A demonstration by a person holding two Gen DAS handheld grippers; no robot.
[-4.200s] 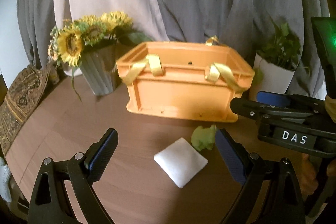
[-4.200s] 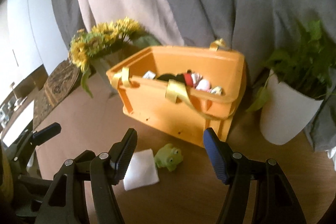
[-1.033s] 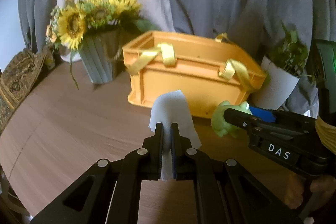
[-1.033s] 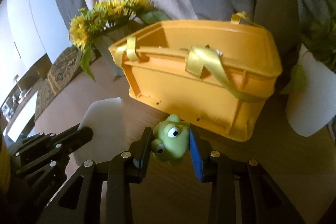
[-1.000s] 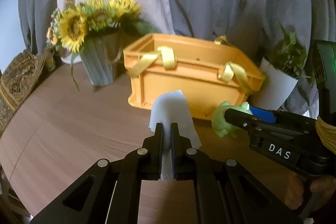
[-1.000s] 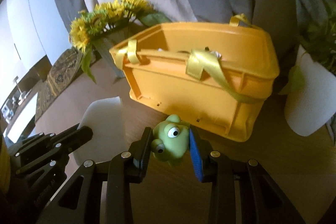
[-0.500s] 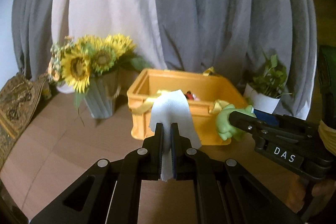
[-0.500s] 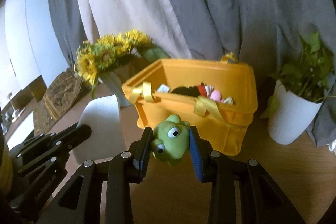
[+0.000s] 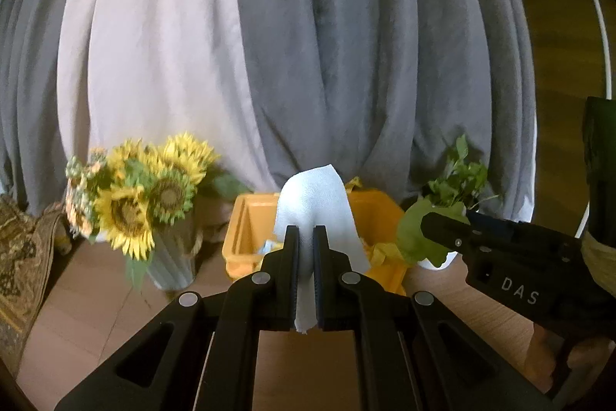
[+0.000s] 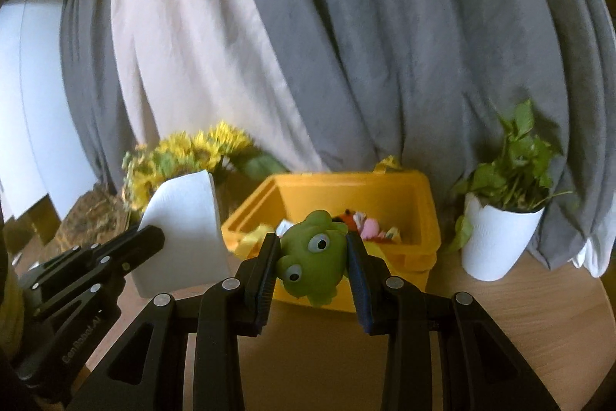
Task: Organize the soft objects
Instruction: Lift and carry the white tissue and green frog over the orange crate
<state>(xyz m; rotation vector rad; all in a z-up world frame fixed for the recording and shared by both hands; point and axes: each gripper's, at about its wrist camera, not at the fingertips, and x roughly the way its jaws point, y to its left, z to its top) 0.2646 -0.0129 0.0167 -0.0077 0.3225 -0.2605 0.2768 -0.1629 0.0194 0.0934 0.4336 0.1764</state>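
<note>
At frame centre, my left gripper (image 9: 305, 249) pinched the white quilted pad (image 9: 315, 207) and my right gripper (image 10: 313, 259) clamped the smooth green frog (image 10: 312, 257), both before the rigid orange crate (image 10: 385, 195).

Left gripper (image 9: 304, 237) clamped on white pad (image 9: 315, 203) — pad stands upright between the fingers, hiding part of the orange crate (image 9: 246, 237) behind. Sunflower vase (image 9: 169, 264) left of crate, potted plant (image 9: 454, 180) right. Right gripper (image 9: 435, 224) enters at right — its grip hidden.
</note>
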